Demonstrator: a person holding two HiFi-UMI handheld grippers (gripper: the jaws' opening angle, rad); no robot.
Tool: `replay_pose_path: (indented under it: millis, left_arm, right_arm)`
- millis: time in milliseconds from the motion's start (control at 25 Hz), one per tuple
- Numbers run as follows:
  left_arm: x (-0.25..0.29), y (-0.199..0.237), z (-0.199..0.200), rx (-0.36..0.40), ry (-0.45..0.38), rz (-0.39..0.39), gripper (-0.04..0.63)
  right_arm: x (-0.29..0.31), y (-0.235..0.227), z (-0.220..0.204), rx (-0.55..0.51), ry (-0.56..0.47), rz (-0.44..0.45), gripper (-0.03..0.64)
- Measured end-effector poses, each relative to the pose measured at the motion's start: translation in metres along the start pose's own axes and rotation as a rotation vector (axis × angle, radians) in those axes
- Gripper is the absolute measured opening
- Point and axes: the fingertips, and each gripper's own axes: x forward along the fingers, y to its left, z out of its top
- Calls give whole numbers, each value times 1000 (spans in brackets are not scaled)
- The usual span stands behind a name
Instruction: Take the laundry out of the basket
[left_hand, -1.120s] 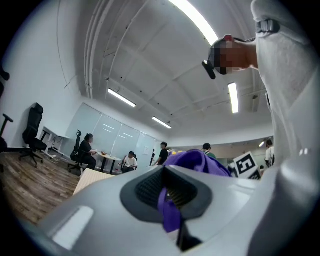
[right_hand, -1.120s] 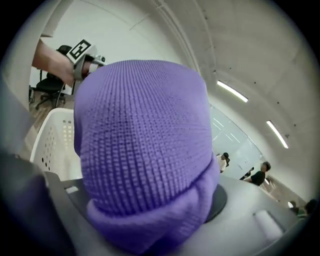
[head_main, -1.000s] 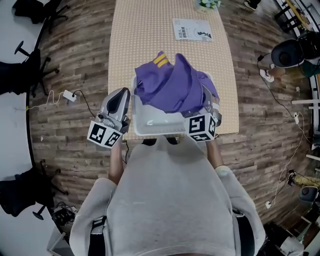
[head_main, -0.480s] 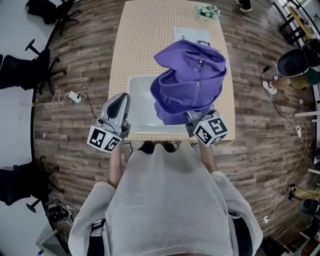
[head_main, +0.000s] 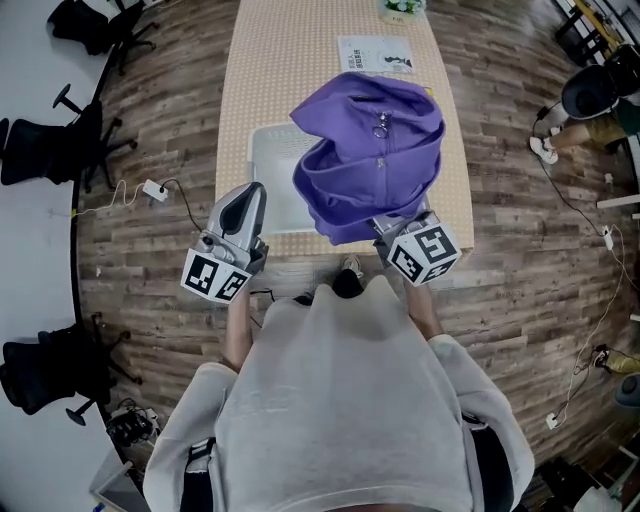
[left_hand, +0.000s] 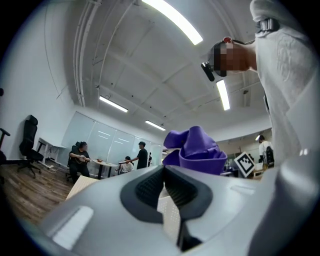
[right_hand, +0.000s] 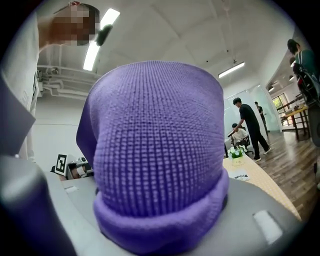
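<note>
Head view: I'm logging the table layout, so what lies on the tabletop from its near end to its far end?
White plastic basket → white printed sheet → small potted plant at the far edge.

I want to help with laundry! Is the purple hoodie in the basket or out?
Out: the right gripper holds the purple hoodie up above the white basket.
</note>
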Motion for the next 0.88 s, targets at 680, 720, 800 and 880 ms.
replay_pose_path:
  millis: [680, 720, 800, 880]
  left_arm:
    - [-179, -56, 24, -39, -32, -151, 11]
    - [-188, -59, 25, -43, -30, -152, 9]
    - [-203, -69, 25, -55, -31, -152, 11]
    - [-215, -81, 26, -62, -33, -151, 11]
  right_arm:
    - [-110, 171, -26, -57, -29, -160, 275]
    - [-116, 179, -29, -55, -28, -163, 275]
    - [-129, 193, -33, -53, -26, -166, 275]
    - [-144, 203, -36, -53, -28, -163, 275]
